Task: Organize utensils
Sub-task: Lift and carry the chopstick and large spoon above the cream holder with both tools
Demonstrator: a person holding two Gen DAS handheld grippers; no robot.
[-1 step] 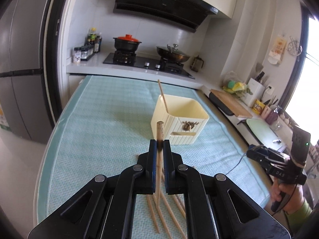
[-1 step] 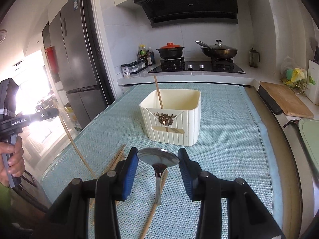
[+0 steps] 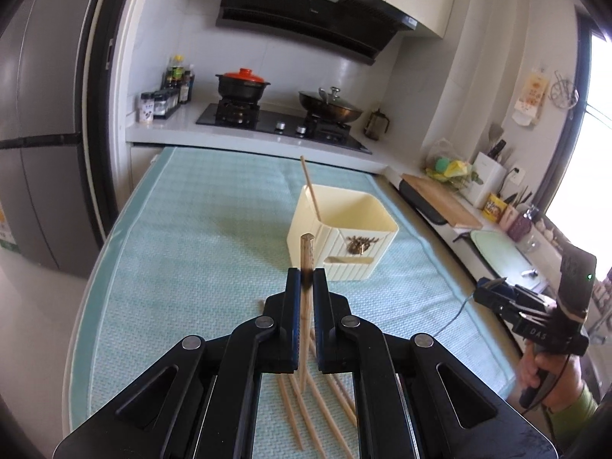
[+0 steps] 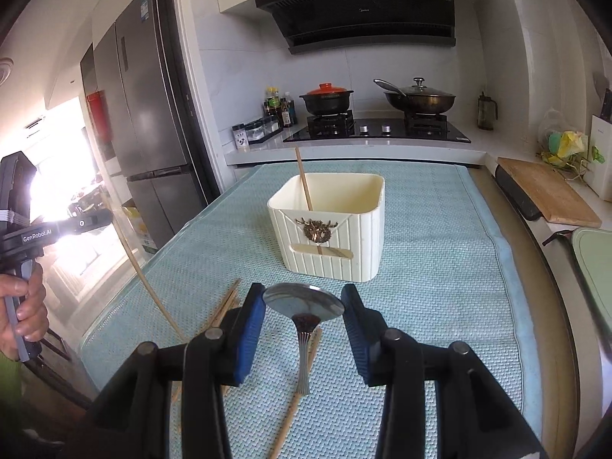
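Observation:
My left gripper [image 3: 307, 281] is shut on a wooden chopstick [image 3: 306, 252] and holds it lifted over the mat. Several loose chopsticks [image 3: 306, 409] lie on the mat below it. My right gripper [image 4: 304, 306] is shut on a metal spoon [image 4: 303, 304], pads on the rim of its bowl, handle hanging down. A cream utensil box [image 3: 344, 241] stands ahead of both grippers with one chopstick [image 3: 310, 187] leaning in it; it also shows in the right wrist view [image 4: 332, 237]. The held chopstick [image 4: 141, 271] and left gripper [image 4: 49, 229] show at the left of the right wrist view.
A pale teal mat [image 4: 440, 275] covers the table. More chopsticks [image 4: 225, 306] lie left of my right gripper. A stove with a pot [image 4: 325, 101] and a wok [image 4: 420, 99] is behind. A cutting board [image 4: 547, 191] lies on the right counter.

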